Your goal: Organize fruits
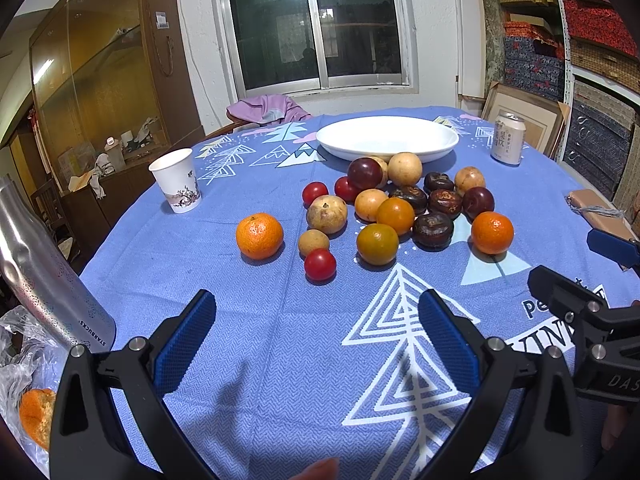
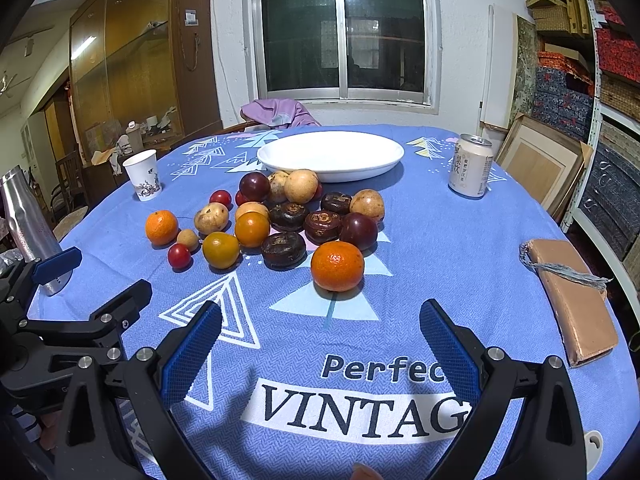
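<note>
A pile of fruit lies on the blue tablecloth in front of an empty white plate, which the right wrist view also shows. The pile has oranges, red tomatoes, dark plums, tan round fruits and dark brown ridged fruits. My left gripper is open and empty, hovering short of the nearest tomato. My right gripper is open and empty, just short of the near orange. Each gripper shows at the other view's edge.
A paper cup stands at the left, a drink can at the right. A brown wrapped package lies at the right table edge. A steel bottle and a plastic bag with an orange sit near left.
</note>
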The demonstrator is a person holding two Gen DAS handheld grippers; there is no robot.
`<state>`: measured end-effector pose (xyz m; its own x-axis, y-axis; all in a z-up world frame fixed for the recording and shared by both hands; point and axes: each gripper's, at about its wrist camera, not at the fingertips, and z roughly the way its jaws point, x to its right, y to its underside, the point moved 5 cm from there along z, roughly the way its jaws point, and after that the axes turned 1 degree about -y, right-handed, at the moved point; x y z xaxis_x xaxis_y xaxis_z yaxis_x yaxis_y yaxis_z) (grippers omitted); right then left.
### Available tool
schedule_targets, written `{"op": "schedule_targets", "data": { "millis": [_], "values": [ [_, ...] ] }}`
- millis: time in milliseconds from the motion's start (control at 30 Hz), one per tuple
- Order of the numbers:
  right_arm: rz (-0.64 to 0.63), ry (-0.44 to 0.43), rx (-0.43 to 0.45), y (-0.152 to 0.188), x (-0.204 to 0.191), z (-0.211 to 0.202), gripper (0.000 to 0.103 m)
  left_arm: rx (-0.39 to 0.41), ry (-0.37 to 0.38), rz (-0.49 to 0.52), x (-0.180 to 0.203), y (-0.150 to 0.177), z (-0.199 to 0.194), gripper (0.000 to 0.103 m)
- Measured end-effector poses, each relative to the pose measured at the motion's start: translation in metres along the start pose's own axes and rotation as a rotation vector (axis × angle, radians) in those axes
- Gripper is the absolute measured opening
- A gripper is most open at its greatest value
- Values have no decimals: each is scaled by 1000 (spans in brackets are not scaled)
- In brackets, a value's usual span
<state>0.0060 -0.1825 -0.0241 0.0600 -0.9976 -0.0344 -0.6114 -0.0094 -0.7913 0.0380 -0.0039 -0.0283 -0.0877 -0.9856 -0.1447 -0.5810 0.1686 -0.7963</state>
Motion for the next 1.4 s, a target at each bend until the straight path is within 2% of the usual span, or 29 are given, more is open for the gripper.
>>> {"op": "schedule_targets", "data": {
  "millis": [1400],
  "values": [
    [2,-2,1,0,0,-2,100,-3,3,1,-2,4,2,99]
  ]
}}
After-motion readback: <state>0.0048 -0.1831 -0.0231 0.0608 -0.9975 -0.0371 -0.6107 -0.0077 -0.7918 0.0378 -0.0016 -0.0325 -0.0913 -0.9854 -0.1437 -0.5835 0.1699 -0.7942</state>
